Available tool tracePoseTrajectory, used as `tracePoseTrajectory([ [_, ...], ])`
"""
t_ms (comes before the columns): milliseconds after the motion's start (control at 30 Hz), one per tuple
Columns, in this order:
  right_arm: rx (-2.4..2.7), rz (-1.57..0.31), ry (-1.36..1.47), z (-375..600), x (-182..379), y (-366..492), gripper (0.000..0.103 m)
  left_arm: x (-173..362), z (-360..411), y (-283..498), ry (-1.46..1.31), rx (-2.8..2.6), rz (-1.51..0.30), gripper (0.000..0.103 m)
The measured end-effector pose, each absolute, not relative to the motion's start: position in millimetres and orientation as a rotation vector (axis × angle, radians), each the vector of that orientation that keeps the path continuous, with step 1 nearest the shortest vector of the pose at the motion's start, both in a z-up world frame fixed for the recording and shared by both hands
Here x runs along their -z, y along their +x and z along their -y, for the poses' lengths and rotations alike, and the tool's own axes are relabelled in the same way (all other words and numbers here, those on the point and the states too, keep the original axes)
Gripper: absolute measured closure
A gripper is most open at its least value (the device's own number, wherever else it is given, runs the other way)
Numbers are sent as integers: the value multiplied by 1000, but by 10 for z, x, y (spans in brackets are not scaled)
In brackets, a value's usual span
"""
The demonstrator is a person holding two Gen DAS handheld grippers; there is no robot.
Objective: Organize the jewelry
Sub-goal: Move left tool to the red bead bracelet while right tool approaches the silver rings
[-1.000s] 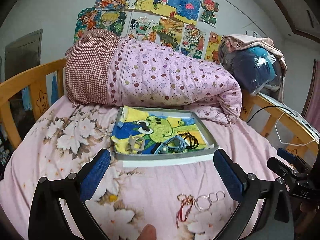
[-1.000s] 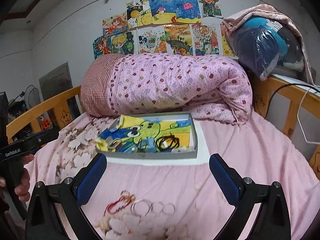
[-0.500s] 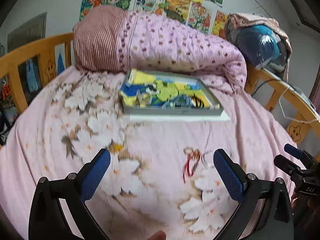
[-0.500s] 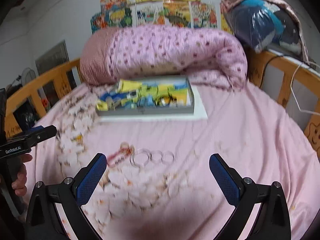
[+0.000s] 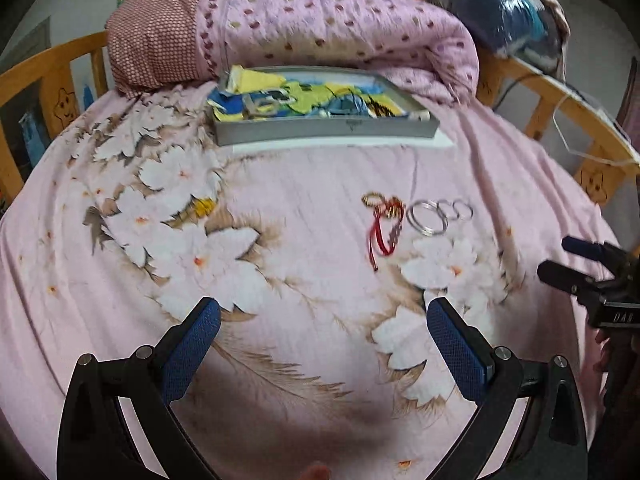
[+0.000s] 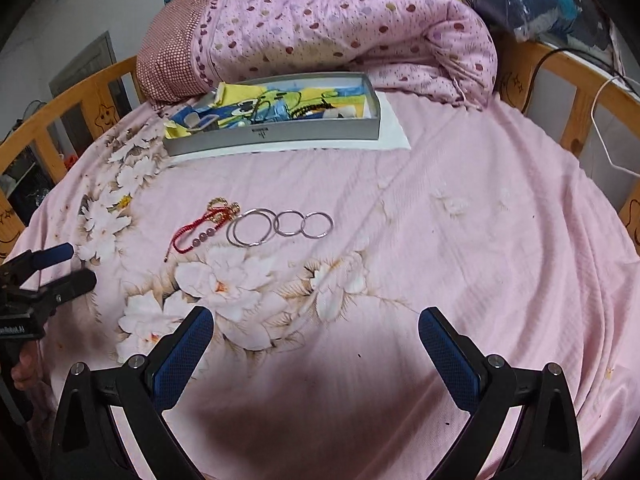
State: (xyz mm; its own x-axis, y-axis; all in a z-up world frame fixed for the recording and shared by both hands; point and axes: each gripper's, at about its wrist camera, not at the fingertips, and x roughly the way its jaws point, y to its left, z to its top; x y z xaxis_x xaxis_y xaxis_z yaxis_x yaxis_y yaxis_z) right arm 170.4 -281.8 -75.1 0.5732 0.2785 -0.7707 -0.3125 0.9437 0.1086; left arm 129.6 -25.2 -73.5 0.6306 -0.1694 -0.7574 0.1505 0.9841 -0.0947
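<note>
Both the left gripper (image 5: 323, 332) and the right gripper (image 6: 316, 340) are held wide apart above the pink floral bedsheet (image 6: 460, 240), gripping nothing. A red cord bracelet (image 6: 200, 228) and three silver rings (image 6: 280, 226) are laid on the sheet, well short of the grey jewelry tray (image 6: 276, 136).

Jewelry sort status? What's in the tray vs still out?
Done: the tray already holds several pieces, including a dark bracelet. In hand: nothing; left hand-held gripper and right hand-held gripper are both open above the bedsheet. Left: the red cord bracelet and three silver bangles lie on the sheet.
</note>
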Motion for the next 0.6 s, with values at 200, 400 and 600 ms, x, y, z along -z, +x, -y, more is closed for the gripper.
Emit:
tracePoseTrajectory([
  [200, -312, -924, -47, 2882, 832, 1792, 0, 873, 316, 1373, 17, 196, -911, 2],
  [400, -296, -913, -79, 2945, 860, 1907, 0, 940, 374, 1469, 44, 205, -922, 2],
  [600, -361, -869, -146, 2952, 855, 2066, 0, 965, 473, 1593, 85, 225, -916, 2],
])
